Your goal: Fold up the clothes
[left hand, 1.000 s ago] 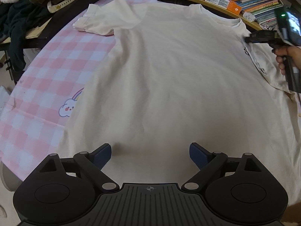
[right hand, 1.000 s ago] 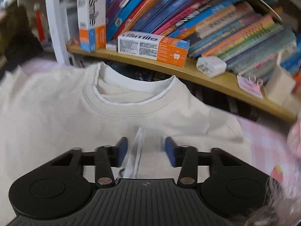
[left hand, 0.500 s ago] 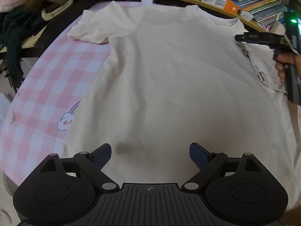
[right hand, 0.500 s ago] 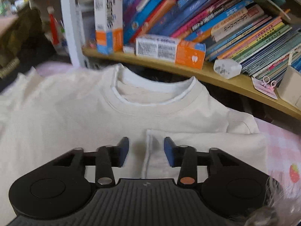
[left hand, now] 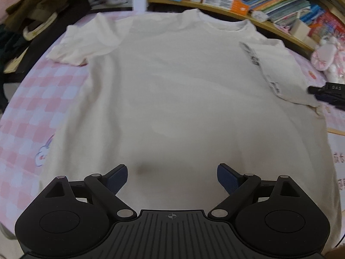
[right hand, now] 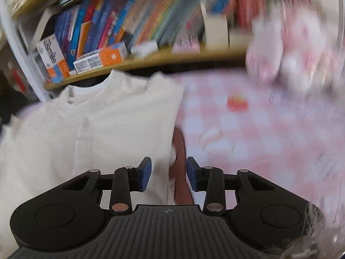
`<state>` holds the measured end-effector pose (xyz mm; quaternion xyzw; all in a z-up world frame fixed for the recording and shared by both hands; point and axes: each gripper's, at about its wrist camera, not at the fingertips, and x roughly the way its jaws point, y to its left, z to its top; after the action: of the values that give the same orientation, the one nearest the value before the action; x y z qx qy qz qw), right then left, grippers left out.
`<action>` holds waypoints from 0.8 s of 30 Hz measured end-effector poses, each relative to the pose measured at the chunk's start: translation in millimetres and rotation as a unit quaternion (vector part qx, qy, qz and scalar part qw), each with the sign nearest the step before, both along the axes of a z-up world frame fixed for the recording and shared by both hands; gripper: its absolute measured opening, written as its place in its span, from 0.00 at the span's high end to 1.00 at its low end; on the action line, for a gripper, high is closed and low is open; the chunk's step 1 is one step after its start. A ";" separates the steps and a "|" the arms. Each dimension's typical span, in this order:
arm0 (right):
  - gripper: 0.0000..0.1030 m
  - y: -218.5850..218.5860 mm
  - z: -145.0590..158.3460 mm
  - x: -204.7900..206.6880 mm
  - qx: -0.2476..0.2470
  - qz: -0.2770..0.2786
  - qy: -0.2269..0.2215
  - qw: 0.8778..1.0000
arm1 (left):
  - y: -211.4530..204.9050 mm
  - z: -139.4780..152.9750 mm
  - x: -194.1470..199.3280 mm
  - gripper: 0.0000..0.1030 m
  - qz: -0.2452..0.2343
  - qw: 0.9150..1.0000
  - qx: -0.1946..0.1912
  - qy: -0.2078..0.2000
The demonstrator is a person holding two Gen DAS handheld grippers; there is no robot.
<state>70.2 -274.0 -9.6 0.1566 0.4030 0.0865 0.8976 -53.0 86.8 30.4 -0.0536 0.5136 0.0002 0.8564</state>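
Observation:
A cream T-shirt (left hand: 172, 86) lies flat, front down, on a pink checked cloth (left hand: 32, 108). Its right sleeve (left hand: 280, 73) is folded inward over the body, with dark print showing along the fold. My left gripper (left hand: 171, 172) hovers open and wide over the hem area, holding nothing. My right gripper (left hand: 325, 92) sits at the shirt's right edge beside the folded sleeve. In the right wrist view the right gripper (right hand: 168, 173) is open above the T-shirt's (right hand: 107, 129) side edge, gripping no fabric. That view is motion-blurred.
A curved wooden shelf (left hand: 226, 8) of books and boxes runs behind the collar. Dark clothes (left hand: 32, 6) are piled at the far left. A pink plush toy (left hand: 325, 54) lies on the cloth at the right. A brown patch (right hand: 180, 146) shows beside the shirt's edge.
My right gripper has drawn back to the right, off the folded sleeve, which now lies flat on the shirt. The left gripper has stayed open over the hem with a small shift.

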 end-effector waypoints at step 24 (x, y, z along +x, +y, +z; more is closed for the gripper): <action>0.77 -68.9 -20.9 101.8 0.071 -0.024 0.035 0.997 | 10.7 -8.9 -33.2 0.10 0.034 0.999 0.030 0.026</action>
<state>172.1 -342.9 -30.6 0.2321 0.4229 0.0878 0.8715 -86.2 97.4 21.5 -0.0452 0.5332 0.0464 0.8435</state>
